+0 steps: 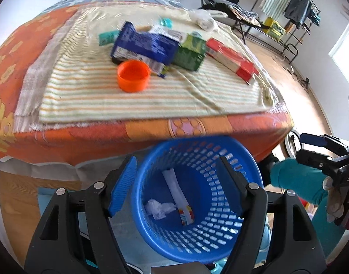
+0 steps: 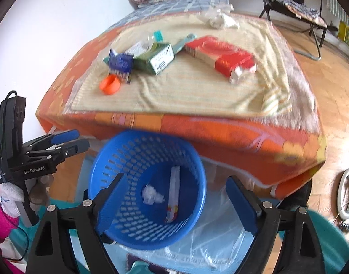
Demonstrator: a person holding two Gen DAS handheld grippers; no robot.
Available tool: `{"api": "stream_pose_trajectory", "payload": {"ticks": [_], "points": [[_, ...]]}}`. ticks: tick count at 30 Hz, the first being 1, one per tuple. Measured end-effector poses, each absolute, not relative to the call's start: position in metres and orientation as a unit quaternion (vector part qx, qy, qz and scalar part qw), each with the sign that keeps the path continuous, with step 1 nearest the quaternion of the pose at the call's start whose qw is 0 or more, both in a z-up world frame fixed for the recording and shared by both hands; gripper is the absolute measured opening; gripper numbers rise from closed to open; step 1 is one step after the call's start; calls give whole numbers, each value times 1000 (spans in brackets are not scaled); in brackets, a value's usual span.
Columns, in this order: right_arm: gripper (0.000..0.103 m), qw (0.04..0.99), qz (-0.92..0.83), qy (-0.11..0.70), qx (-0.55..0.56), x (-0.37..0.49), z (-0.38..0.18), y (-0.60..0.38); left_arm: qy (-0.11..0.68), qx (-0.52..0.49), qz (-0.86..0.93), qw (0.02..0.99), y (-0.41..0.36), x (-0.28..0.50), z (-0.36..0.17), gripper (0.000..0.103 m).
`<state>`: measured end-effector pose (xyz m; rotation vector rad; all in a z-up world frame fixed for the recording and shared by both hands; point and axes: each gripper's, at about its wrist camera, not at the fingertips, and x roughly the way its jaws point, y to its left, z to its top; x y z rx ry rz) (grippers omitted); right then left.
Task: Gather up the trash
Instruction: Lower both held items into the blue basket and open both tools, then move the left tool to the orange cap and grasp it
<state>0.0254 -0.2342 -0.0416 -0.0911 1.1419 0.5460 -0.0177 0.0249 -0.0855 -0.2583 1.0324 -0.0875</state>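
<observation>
Blue perforated plastic basket [image 1: 197, 196] on floor below bed edge; crumpled white tissue [image 1: 159, 207] and flat white wrapper [image 1: 177, 196] already inside. Left gripper [image 1: 176, 187] and right gripper [image 2: 174, 202] hover above the basket, jaws spread, nothing between them. Remaining trash on striped towel [image 1: 128, 98]: orange plastic cap [image 1: 133, 75] nearest. Suggest clearing basket rim before reaching, then pinching cap across its rim.

Basket [image 1: 197, 196] sits directly below and between the left gripper [image 1: 176, 187] fingers, on the floor against the near edge of the bed [image 1: 151, 134]. In the basket: crumpled tissue [image 1: 159, 207] left, flat wrapper [image 1: 177, 196] just right of it. Beyond the gripper, on the towel [image 1: 128, 96] spread over the bed: cap [image 1: 133, 75] nearest, foil pouch [image 1: 144, 45] behind it, small carton [image 1: 190, 53] right of that, long box [image 1: 231, 60] farthest right (pile touching, overlaps unclear). Right gripper [image 2: 174, 201] hangs over the same basket.
</observation>
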Motion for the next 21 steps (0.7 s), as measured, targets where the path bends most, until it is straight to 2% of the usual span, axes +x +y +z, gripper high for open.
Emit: {"api": "stream_pose_trajectory", "payload": {"ticks": [5, 12, 17, 21], "points": [[90, 823, 262, 502, -57, 46, -27, -226, 478, -122, -19, 869, 37, -1, -79, 74], [102, 844, 274, 449, -106, 86, -11, -214, 463, -111, 2, 879, 48, 30, -72, 74], [103, 860, 260, 420, -130, 133, -9, -216, 465, -110, 7, 878, 51, 50, -74, 74], [103, 858, 259, 427, -121, 170, -18, -222, 472, -102, 8, 876, 51, 62, -80, 74]]}}
